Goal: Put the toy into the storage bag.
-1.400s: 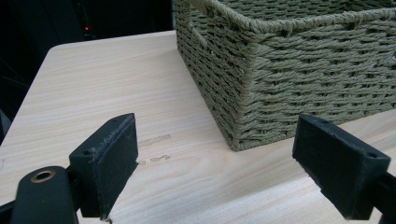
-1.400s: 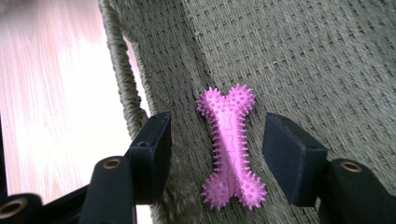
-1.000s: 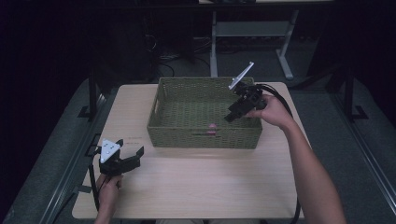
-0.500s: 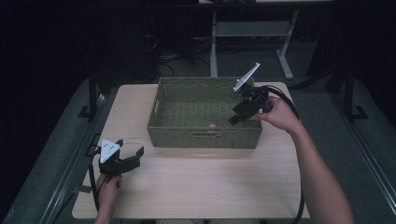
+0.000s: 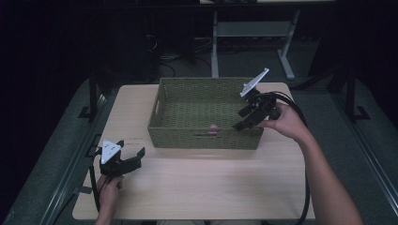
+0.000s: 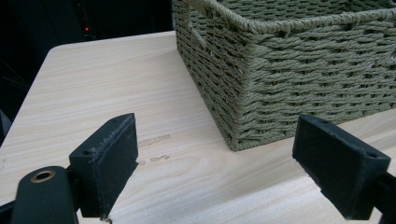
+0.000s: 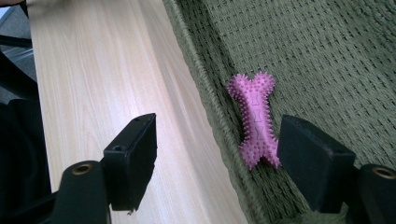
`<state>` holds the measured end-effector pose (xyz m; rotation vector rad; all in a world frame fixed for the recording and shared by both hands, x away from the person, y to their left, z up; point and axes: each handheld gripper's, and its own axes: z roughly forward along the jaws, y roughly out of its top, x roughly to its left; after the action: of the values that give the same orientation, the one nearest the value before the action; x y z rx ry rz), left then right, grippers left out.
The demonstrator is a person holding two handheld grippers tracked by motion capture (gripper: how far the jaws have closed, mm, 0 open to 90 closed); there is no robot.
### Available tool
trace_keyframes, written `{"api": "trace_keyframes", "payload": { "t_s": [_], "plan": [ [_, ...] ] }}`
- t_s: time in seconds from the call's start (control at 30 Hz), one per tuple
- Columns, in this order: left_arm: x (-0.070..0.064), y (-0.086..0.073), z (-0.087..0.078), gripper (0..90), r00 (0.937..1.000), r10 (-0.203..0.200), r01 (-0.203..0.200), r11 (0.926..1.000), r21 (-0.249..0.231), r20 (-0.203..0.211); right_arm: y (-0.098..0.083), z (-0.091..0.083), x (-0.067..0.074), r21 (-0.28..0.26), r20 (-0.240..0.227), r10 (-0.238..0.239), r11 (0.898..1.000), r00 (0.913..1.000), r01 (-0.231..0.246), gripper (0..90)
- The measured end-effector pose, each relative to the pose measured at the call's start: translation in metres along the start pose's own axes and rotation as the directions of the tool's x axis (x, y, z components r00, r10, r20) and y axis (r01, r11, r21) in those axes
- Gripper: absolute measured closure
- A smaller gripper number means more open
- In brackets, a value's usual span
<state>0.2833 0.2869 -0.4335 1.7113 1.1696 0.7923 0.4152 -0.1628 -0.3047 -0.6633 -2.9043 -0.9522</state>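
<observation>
Pink spiky rubber bone toy (image 7: 256,119) lies on the floor of the green woven basket (image 5: 162,101), close against its near wall, its long axis roughly along that wall. The right hand-held gripper (image 5: 245,119) hangs just above it, jaws spread and empty, while the left hand-held gripper (image 5: 133,158), also open, rests well apart on the desk (image 5: 211,183).

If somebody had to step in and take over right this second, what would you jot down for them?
Right tool: open, empty, above the near right part of the green woven basket.
Left tool: open, empty, low over the table near its front left corner.
Pink spiky bone toy: lying inside the basket against its near wall.
Done: apparently the toy is in the basket.
Left: probably just draw the right tool clear.
</observation>
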Motion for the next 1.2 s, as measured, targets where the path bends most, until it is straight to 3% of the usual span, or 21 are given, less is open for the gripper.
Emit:
{"api": "trace_keyframes", "payload": {
  "t_s": [0.77, 1.2],
  "plan": [
    [-0.001, 0.000, 0.000, 13.6, 1.0000, 0.006, -0.006, 1.0000, 0.001, 0.000, -0.031, -0.008, 0.021, -0.015, 0.015, -0.003, 1.000, 0.9999, 0.003, 27.8],
    [-0.001, 0.000, -0.001, 13.7, 1.0000, 0.006, -0.006, 1.0000, 0.001, -0.002, -0.050, -0.003, 0.030, -0.012, 0.012, -0.004, 1.000, 0.9999, 0.004, 27.4]
  ]
}}
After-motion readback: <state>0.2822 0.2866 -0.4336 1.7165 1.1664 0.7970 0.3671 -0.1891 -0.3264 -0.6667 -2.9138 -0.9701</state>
